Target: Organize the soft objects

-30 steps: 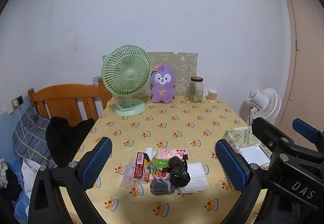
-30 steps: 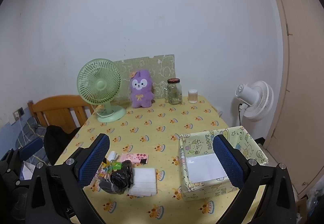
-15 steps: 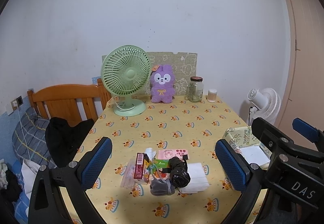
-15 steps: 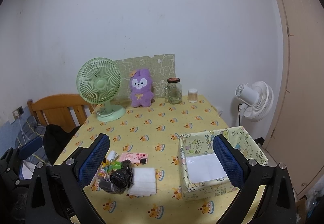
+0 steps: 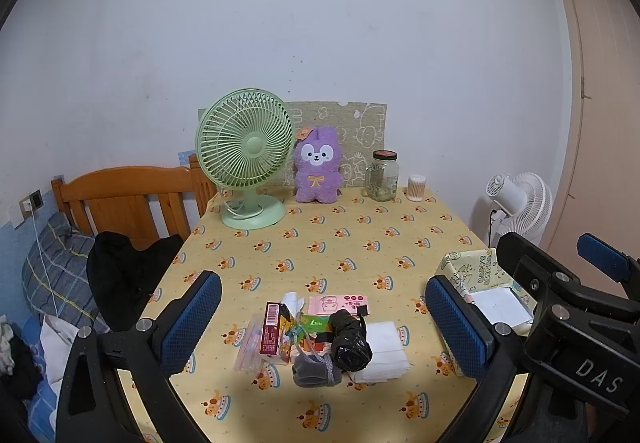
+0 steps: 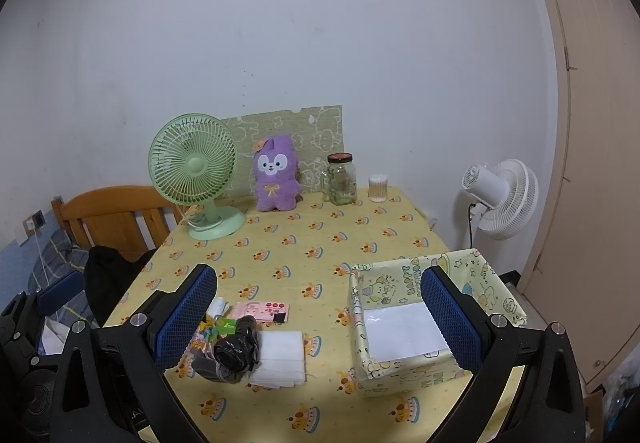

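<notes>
We hold both grippers, left (image 5: pixel 322 323) and right (image 6: pixel 320 317), wide apart and empty above the near table edge; the soft-item pile (image 5: pixel 332 339) lies left of the patterned box (image 6: pixel 436 319).

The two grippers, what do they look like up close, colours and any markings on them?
Both are alike: the left gripper and the right gripper have black frames with silver screws, and two fingers faced with blue meshed pads. In the left wrist view the right gripper's black body bears white "DAS" lettering.
</notes>
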`<state>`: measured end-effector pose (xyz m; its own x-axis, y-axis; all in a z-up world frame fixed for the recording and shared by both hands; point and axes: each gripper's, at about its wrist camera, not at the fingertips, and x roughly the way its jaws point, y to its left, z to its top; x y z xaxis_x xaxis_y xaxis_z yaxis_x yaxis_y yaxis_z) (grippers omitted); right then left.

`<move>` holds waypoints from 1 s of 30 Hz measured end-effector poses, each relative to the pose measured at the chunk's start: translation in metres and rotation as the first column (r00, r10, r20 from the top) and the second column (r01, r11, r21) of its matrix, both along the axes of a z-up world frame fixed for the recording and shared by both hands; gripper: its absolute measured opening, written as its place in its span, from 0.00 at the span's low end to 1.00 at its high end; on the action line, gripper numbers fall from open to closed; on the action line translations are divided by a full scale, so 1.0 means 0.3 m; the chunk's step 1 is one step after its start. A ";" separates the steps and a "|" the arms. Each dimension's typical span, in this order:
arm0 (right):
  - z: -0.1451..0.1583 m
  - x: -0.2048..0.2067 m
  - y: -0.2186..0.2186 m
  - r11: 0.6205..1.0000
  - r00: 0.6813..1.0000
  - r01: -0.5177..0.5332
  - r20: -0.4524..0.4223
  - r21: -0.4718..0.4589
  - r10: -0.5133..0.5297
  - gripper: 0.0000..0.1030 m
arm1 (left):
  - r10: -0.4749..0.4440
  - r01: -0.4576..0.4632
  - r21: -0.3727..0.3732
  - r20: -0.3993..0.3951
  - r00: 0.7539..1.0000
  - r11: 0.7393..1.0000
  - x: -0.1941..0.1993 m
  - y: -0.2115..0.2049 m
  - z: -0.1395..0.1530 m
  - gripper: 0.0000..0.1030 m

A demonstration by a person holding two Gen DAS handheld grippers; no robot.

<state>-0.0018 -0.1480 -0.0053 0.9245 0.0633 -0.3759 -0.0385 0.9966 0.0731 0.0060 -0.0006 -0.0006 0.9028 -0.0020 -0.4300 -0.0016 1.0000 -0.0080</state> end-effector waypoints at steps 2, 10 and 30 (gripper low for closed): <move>-0.001 0.000 0.000 1.000 1.000 0.000 0.000 -0.001 0.000 1.00 | 0.000 0.000 0.000 -0.001 1.000 1.000 0.000 0.000 0.000 0.99; 0.000 0.000 -0.004 1.000 1.000 0.001 0.000 0.000 -0.001 1.00 | -0.002 0.002 -0.001 0.000 1.000 1.000 0.001 -0.003 -0.002 0.99; -0.025 0.072 0.015 0.999 0.998 0.024 -0.054 -0.021 -0.025 1.00 | -0.004 0.004 0.002 -0.048 0.999 1.000 0.064 0.013 -0.047 0.94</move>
